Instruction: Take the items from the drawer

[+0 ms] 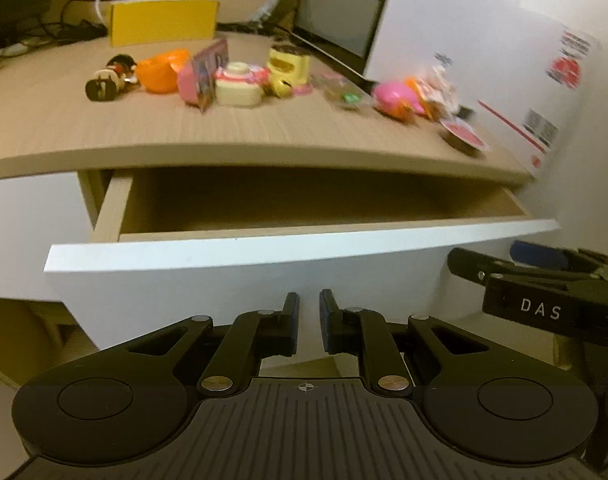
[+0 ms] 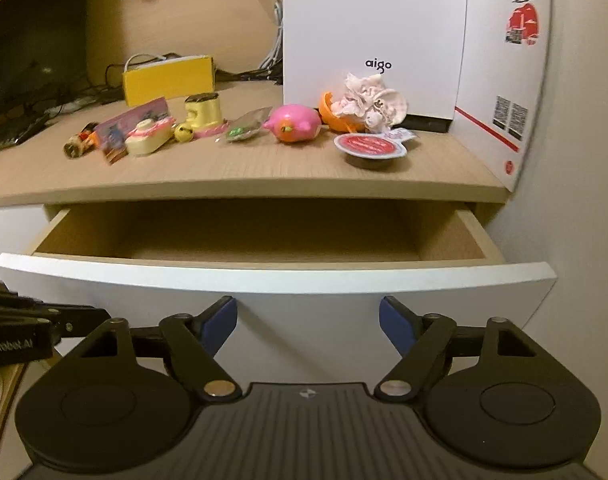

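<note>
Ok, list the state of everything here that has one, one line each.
White-fronted wooden drawer: pulled open, visible part bare.
Left claw: nearly closed, narrow gap, nothing between.
Right claw: open wide, holding nothing.
Small round foil-lidded cup: sealed, upright on the desk.
Orange plastic capsule half: opened, on the desk.

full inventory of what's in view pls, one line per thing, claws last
drawer: 1, white front, wood inside, pulled open, no items visible in the part shown
desk top: 1, light wood, above drawer
yellow box: 1, back left
white aigo box: 1, back right
pink pig toy: 1, centre of toy row
sealed cup: 1, red-and-white lid, front right
yellow boot toy: 1, mid row
pink card: 1, left of boot
gold bell: 1, by boot
left claw: black, nearly closed, nothing held
right claw: blue pads, open, nothing held
</note>
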`<state>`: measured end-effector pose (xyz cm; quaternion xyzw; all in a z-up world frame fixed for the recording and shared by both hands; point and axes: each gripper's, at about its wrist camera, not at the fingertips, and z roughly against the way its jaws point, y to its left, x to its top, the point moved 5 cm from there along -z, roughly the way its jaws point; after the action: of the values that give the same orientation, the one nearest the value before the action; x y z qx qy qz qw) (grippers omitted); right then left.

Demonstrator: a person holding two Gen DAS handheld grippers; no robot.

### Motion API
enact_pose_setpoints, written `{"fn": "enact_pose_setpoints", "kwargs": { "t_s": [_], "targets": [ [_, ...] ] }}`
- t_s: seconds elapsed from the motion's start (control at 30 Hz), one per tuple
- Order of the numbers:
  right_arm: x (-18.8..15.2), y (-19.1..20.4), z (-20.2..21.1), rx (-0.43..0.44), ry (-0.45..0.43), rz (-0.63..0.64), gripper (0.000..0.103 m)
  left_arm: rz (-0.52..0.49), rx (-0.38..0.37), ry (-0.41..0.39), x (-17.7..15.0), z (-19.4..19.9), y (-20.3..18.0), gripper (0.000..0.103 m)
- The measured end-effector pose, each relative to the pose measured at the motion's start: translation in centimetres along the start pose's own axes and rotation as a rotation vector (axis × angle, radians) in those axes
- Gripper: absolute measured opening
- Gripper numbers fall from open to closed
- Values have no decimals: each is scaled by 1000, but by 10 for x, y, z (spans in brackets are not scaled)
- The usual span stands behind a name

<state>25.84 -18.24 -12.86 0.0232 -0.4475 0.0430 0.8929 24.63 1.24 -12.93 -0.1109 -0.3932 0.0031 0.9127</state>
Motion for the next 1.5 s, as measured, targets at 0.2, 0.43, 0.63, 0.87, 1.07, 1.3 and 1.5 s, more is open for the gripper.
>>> {"fn": "enact_pose_setpoints", "kwargs": {
  "t_s": [0.2, 0.43, 0.63, 0.87, 1.07, 1.3, 1.5],
  "targets": [
    [22, 6, -27, -73, -44, 1, 86, 2, 42, -53, 21, -25, 5, 16],
    [40, 9, -56, -134, -73, 37, 94, 18, 9, -82, 35, -50, 12, 16],
    [49, 4, -54, -183, -80, 27, 95, 12, -23, -63, 36, -60, 2, 14],
    [45, -3, -13, -128, 13, -6, 95, -20, 65, -116, 44, -6, -8, 20],
    [41, -1, 54, -43, -14, 14, 95, -33, 121, -165, 39, 78, -30, 20],
    [35, -8, 114, 10, -73, 71, 95, 7, 169, -173, 20, 119, -57, 20],
    [25, -21, 120, 37, -76, 82, 95, 47, 220, -159, 12, 116, -68, 20]
  ]
}}
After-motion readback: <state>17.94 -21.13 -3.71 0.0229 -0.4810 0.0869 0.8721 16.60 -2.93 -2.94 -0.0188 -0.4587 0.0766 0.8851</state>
